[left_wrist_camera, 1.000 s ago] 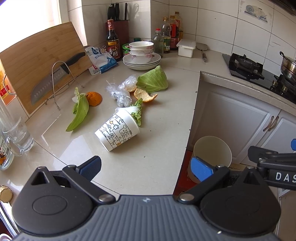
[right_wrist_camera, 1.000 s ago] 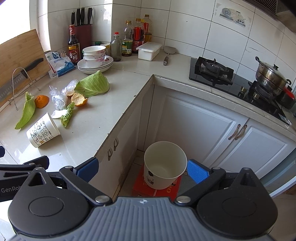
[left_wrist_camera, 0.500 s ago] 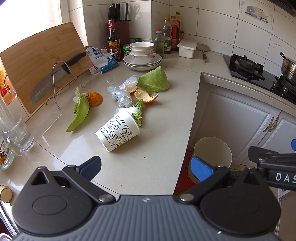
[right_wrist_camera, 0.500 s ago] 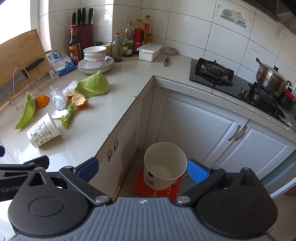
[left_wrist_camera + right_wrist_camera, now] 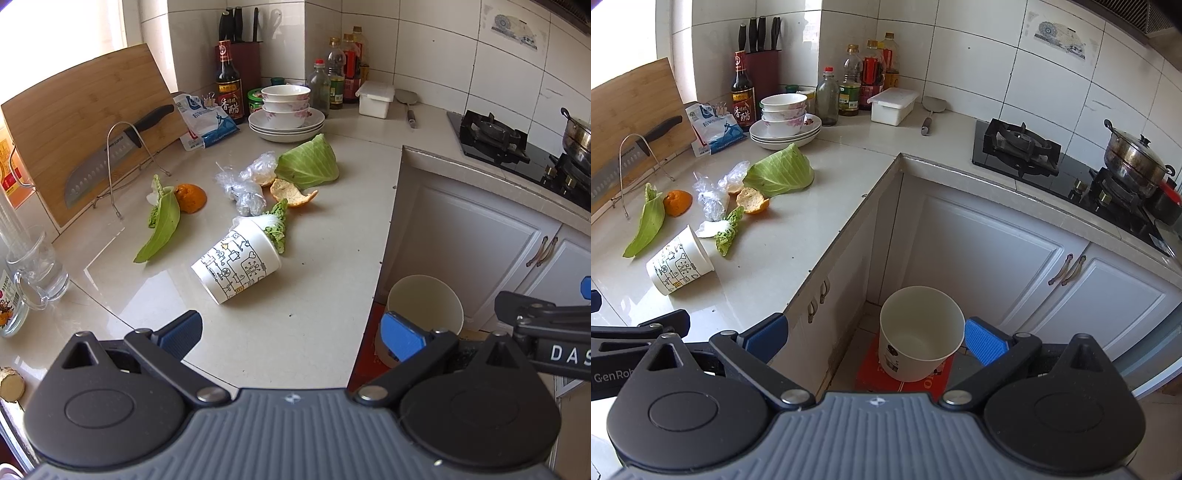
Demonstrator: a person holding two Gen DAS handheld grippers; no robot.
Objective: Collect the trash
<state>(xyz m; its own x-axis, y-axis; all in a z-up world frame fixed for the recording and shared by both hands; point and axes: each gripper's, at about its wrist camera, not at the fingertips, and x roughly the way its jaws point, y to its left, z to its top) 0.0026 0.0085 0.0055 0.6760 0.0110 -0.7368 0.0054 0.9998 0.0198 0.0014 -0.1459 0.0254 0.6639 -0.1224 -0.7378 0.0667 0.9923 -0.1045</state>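
Note:
Trash lies on the counter: a tipped printed paper cup (image 5: 238, 265) (image 5: 679, 266), a cabbage leaf (image 5: 308, 164) (image 5: 780, 174), a long green leaf (image 5: 162, 225), orange peels (image 5: 293, 192) (image 5: 190, 197), crumpled plastic wrap (image 5: 243, 184) and a small leaf (image 5: 277, 225) at the cup's mouth. A white bin (image 5: 919, 338) (image 5: 424, 308) stands on the floor by the cabinets. My left gripper (image 5: 291, 338) is open and empty, above the counter edge near the cup. My right gripper (image 5: 875, 338) is open and empty, above the bin.
Stacked bowls and plates (image 5: 286, 110), bottles (image 5: 229, 85), a knife block, a salt bag (image 5: 205, 123), a cutting board with a knife (image 5: 110, 151) on a wire rack, and a glass mug (image 5: 37, 266) line the counter. A gas stove (image 5: 1019, 146) with a pot (image 5: 1136, 160) is at right.

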